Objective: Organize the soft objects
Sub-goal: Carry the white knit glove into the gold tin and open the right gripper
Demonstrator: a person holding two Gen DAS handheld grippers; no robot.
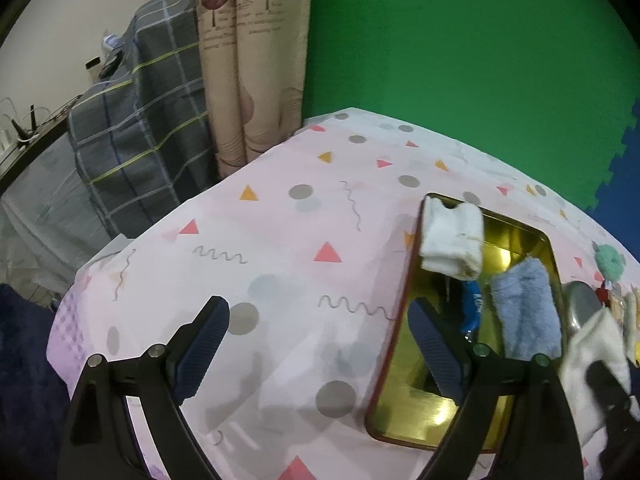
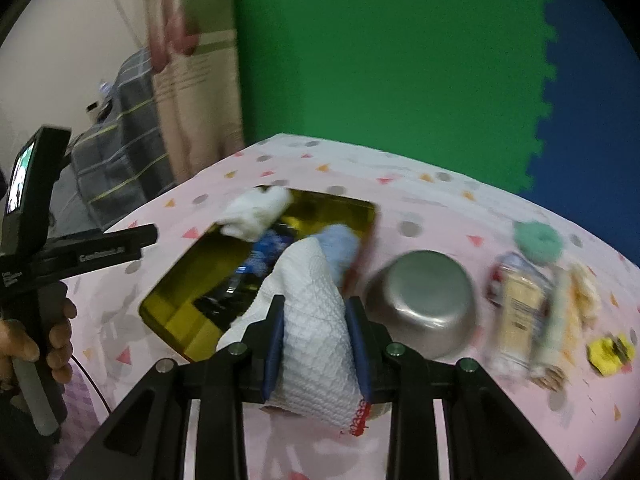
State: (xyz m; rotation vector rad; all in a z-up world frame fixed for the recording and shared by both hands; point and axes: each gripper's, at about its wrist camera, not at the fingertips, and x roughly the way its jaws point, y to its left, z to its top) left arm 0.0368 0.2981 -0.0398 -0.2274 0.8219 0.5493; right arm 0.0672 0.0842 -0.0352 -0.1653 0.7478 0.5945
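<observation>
On the left, a hand (image 2: 44, 344) holds the left gripper (image 1: 316, 344) with its jaws spread wide and nothing between them; one finger hangs over the patterned pink cloth (image 1: 280, 240) covering the table, the other over the near end of the gold tray (image 1: 404, 320). Moving right, that shiny, red-edged tray already holds 2 soft pieces: a white folded cloth (image 1: 452, 240) draped over its far corner and a pale blue fluffy cloth (image 1: 528, 312) lying along its right side, with a blue wrapped item (image 1: 472, 304) between them that is too blurred to identify. Next comes the right gripper (image 2: 316, 344), clenched on a white quilted cloth (image 2: 316, 320) with red stitching at its near hem; the cloth bulges out ahead of the pads and hangs over the tray's near right edge. It looks light, limp and compressible, so it should sag and unfold if held by 1 corner; a pinch across the bunched middle, as here, seems the safest hold, and it is neither fragile nor likely to slip against the ribbed pads. Further right sits a steel bowl (image 2: 424, 304) just beside the tray, then a blurred cluster of rolled cloths (image 2: 532, 320), a green fluffy piece (image 2: 538, 240) beyond them, and a small yellow item (image 2: 610, 352) at the far right.
</observation>
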